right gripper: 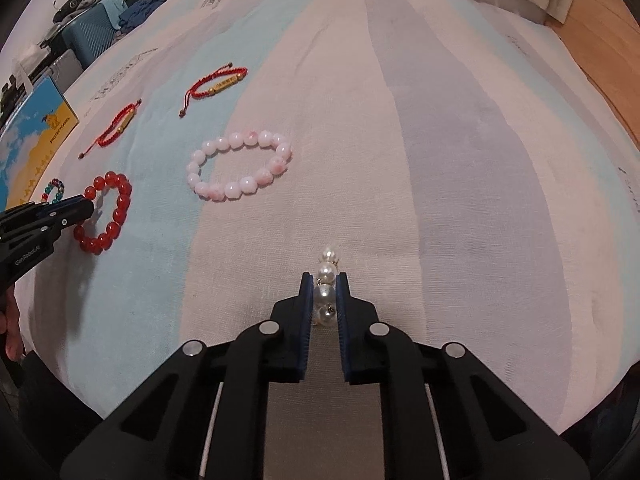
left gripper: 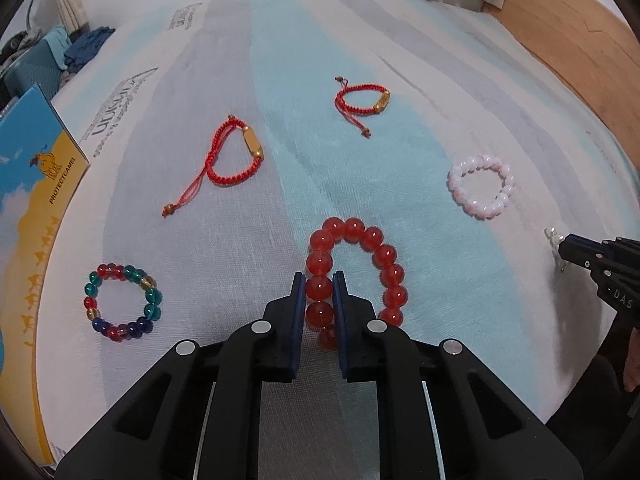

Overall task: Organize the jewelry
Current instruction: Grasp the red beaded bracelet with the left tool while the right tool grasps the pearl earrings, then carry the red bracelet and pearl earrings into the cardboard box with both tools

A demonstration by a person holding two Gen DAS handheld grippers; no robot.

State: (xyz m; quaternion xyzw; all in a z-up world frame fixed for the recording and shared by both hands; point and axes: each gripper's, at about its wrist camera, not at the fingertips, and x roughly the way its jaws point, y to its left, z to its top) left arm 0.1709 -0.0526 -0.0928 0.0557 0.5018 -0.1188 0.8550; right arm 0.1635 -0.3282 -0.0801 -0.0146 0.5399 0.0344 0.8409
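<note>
Left gripper point(left gripper: 319, 280) is clamped on the near left side of the red bead bracelet point(left gripper: 387, 254), which lies on the striped bed cover point(left gripper: 400, 140). Right gripper point(right gripper: 324, 282) pinches a pearl piece point(right gripper: 325, 295) (beads stacked between its pads), right of the pink bracelet point(right gripper: 240, 190).

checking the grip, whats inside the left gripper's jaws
The left gripper is shut on the red bead bracelet, two beads showing between the pads. The beads nearest the camera are hidden behind its fingers.
</note>
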